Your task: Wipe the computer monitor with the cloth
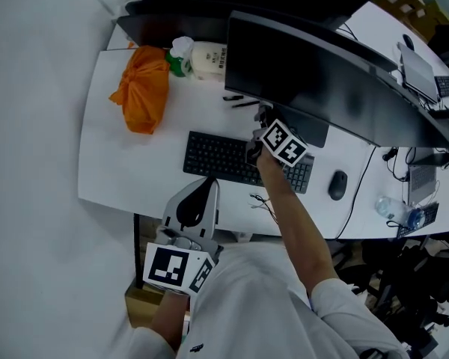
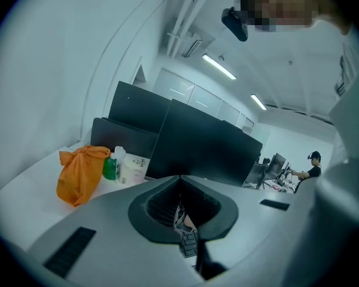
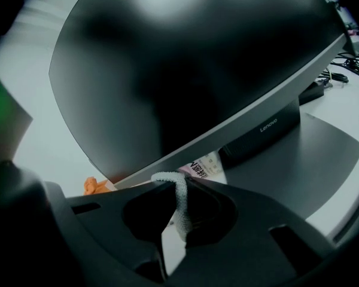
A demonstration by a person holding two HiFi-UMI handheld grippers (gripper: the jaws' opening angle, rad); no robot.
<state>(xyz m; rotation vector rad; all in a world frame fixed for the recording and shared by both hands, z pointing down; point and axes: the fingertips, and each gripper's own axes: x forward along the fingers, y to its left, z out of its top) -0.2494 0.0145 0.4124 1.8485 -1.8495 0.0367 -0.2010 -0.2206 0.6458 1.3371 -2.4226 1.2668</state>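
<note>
My right gripper (image 3: 180, 182) is clenched on the cloth (image 3: 180, 207), a narrow white textured strip that runs down between the two jaws in the lower centre of the right gripper view and curls over at their tips. The monitor (image 3: 185, 58) fills the upper part of that view, its dark screen unlit and its grey lower bezel slanting from lower left to upper right. The curled end of the cloth sits right at that bezel's lower edge, and I cannot tell if it touches. In the head view the right gripper (image 1: 264, 120) is near the middle of the frame, reaching in under the monitor's (image 1: 314, 73) bottom edge just above the black keyboard (image 1: 239, 159). My left gripper (image 1: 208, 184) is at the lower left of that frame, at the desk's (image 1: 135, 163) near edge and well apart from the screen. In the left gripper view its jaws (image 2: 179, 177) are pressed together with nothing caught between them. An orange bag (image 1: 142, 88) lies at the upper left of the desk, with a green bottle (image 1: 176, 64) and a white container (image 1: 208, 58) just beside it. A dark mouse (image 1: 337, 185) sits to the right of the keyboard.
</note>
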